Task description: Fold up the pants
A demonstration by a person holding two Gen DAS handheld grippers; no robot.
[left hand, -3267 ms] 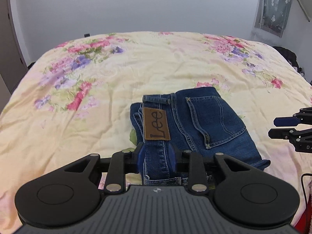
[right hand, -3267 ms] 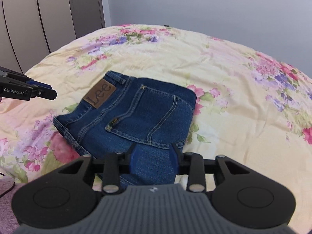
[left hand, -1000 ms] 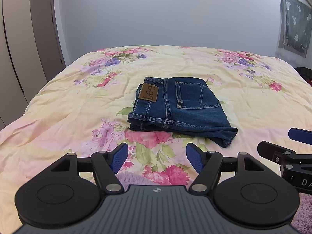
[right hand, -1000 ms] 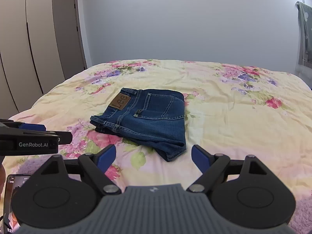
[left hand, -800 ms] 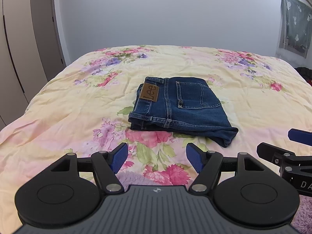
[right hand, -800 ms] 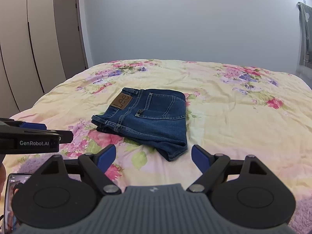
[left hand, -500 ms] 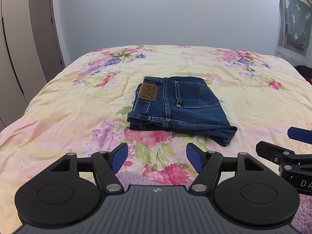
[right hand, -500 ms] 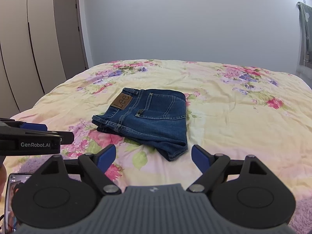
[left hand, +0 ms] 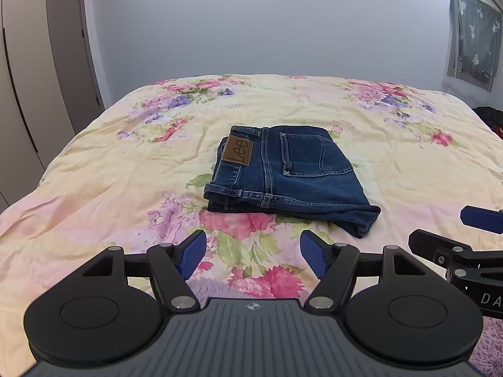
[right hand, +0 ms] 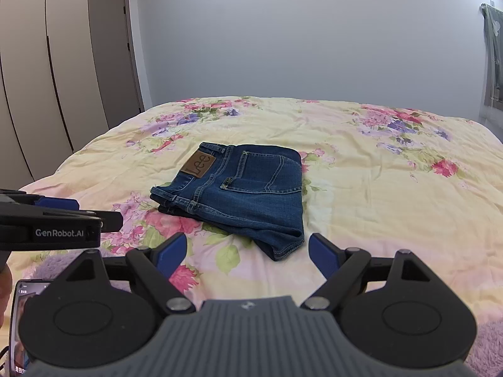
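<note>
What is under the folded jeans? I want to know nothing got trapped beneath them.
The folded jeans lie on the floral bedspread. Only more denim layers show at their near edge; anything beneath the stack is covered.

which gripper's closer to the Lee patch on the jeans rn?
Left, though only slightly. The left gripper hangs open just short of the waistband end below the Lee patch; the right gripper hangs open nearer the jeans' folded corner.

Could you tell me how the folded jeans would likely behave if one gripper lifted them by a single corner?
The folded jeans are stacked denim layers, so they would probably sag and unfold rather than lift as a block. The pile looks thick, so likely fairly heavy for its size. Pushed across the wrinkled floral bedspread, they would probably drag and bunch.
</note>
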